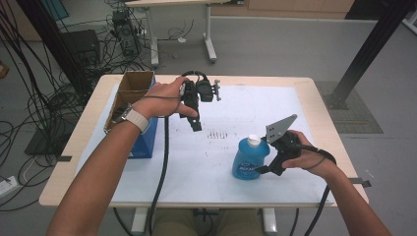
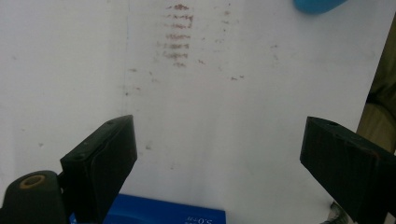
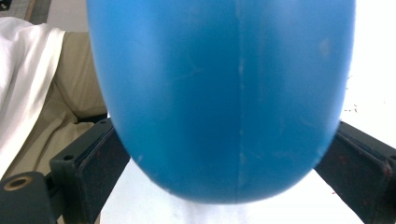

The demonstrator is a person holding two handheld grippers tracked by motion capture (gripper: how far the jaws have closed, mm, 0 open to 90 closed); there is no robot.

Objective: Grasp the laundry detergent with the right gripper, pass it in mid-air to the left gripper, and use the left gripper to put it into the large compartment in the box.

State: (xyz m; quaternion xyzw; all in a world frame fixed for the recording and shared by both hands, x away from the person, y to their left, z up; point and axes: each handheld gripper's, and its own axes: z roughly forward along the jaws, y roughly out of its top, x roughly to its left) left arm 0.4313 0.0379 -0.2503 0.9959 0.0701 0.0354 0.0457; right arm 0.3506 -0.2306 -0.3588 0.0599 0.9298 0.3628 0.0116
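A blue plastic bottle (image 1: pixel 248 160) with a white cap (image 1: pixel 253 140) stands upright on the white sheet, right of centre. My right gripper (image 1: pixel 263 169) comes at it from the right, low on its body. In the right gripper view the bottle (image 3: pixel 219 93) sits between both pads, which press on its sides, so the right gripper (image 3: pixel 219 168) is shut on it. My left gripper (image 1: pixel 195 123) is held in the air beside the cardboard box, pointing down at the sheet. Its jaws stand wide apart with nothing between them (image 2: pixel 219 158). A sliver of the bottle (image 2: pixel 317 4) shows at the top edge of the left gripper view.
An open cardboard box (image 1: pixel 129 96) sits at the table's left, with a blue box (image 1: pixel 147 140) against its near side, seen as the blue box (image 2: pixel 163 214) below the left jaws. Faint reddish marks (image 1: pixel 218 134) stain the white sheet (image 1: pixel 206 167). Cables and desk legs lie beyond the table.
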